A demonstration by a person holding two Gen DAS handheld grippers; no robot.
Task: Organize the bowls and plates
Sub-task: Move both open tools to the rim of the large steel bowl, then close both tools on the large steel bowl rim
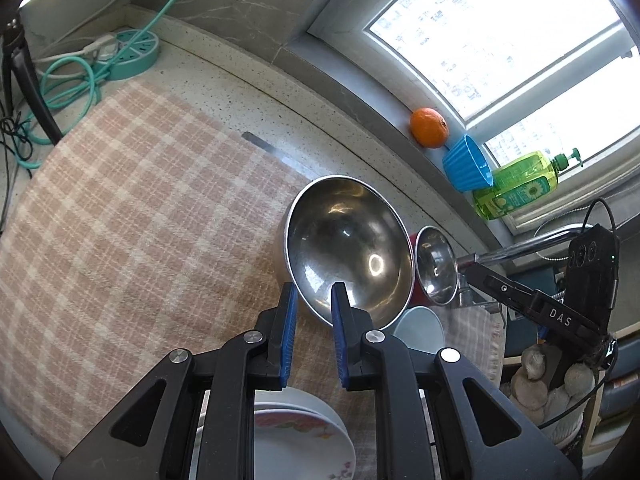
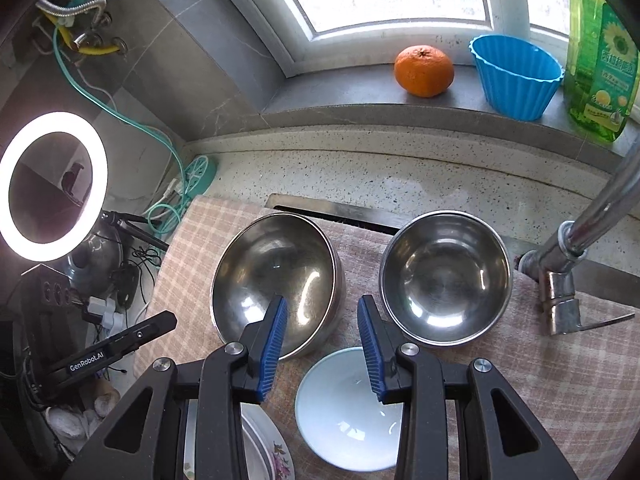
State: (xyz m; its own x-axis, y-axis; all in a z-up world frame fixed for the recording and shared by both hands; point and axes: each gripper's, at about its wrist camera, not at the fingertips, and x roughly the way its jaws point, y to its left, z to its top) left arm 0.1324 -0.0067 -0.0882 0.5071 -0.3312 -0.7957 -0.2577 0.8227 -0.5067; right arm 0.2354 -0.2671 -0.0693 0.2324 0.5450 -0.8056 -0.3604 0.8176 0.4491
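- Left wrist view: the left hand-held gripper point(image 1: 314, 300) is narrowly parted around the near rim of the large steel bowl point(image 1: 348, 252), which sits tilted on the checked cloth point(image 1: 132, 208).
- Right wrist view: the right hand-held gripper point(image 2: 322, 320) gapes empty above the white bowl point(image 2: 344, 408); a smaller steel bowl point(image 2: 444, 276) sits right, floral plates point(image 2: 276, 456) lower left.

1. Cloth point(image 1: 120, 208): pink and cream check.
2. Table point(image 2: 400, 176): pale speckled stone.
3. Large bowl point(image 2: 276, 280) and small bowl point(image 2: 444, 276): bare shiny steel.
4. White bowl point(image 2: 344, 408): plain white.
5. Plates point(image 1: 304, 440): white with a floral print.
6. Left gripper point(image 1: 315, 296) and right gripper point(image 2: 322, 308): black frames, blue pads.
7. Orange point(image 2: 424, 70): orange.
8. Cup point(image 2: 516, 76): blue, ribbed.
9. Bottle point(image 2: 600, 60): yellow-green with a flower label.
10. Power strip point(image 1: 132, 52): teal.
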